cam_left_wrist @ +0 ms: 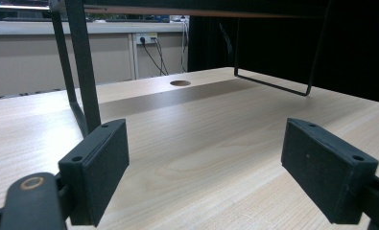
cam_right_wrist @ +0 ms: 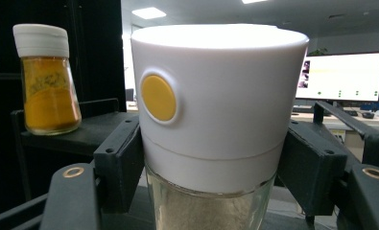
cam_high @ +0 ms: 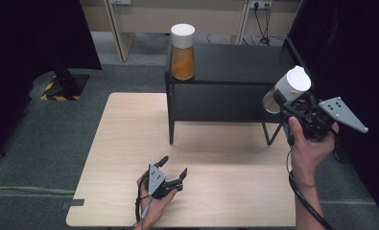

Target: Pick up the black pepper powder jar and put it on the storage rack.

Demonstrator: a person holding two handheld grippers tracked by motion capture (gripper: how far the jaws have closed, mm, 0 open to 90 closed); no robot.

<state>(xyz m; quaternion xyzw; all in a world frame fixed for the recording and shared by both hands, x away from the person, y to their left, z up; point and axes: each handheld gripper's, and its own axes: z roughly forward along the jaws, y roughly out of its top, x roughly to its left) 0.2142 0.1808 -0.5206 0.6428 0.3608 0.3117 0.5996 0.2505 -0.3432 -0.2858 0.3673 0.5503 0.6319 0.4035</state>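
Am holding pale spice jar (cam_high: 287, 91) in right hand-held gripper (cam_high: 292, 103), left hand-held gripper (cam_high: 173, 171) idling wide; risking slip off smooth glass near shelf (cam_high: 235, 62).

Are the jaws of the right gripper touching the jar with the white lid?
Touching. In the right gripper view, both black jaws of the right gripper press against the sides of the white-lidded jar, with no gap.

A black shelf rack (cam_high: 225, 91) is set along the far edge of the light wooden table (cam_high: 129, 143), toward its right corner. A glass shaker of orange powder (cam_high: 183, 52) with a white cap is stood upright at the rack's far left corner. A lit monitor (cam_right_wrist: 343, 76) is seen in the room beyond, and wall sockets (cam_high: 260, 4) with plugged cables are seen behind the rack.
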